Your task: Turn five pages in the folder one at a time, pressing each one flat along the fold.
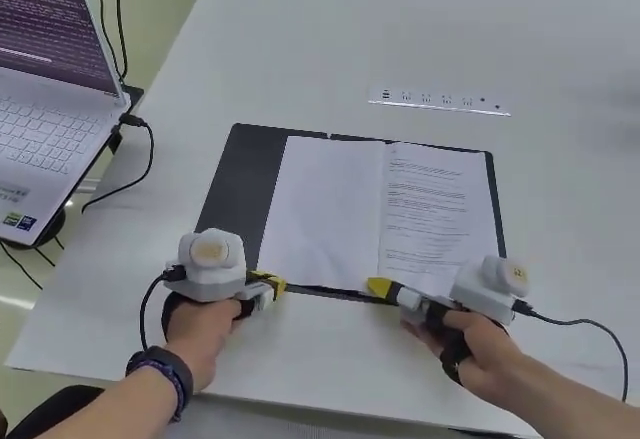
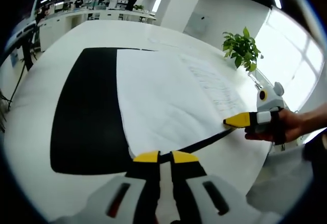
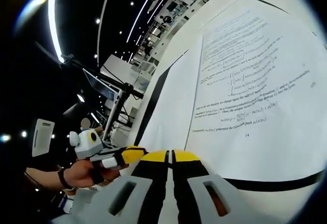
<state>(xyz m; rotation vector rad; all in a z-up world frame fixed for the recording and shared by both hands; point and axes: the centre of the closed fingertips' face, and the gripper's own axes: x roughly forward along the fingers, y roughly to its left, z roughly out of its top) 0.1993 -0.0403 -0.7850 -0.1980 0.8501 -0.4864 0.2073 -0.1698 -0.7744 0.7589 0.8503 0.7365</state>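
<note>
White table open around folder | left gripper together | right gripper together | near edge

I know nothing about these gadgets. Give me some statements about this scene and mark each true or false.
The folder lies open on the table. True.
The left page is covered in print. False: it is blank; the right page carries the print.
An open laptop sits left of the folder. True.
The right gripper holds a page high in the air. False: it sits low at the folder's bottom edge, fingers together.
</note>
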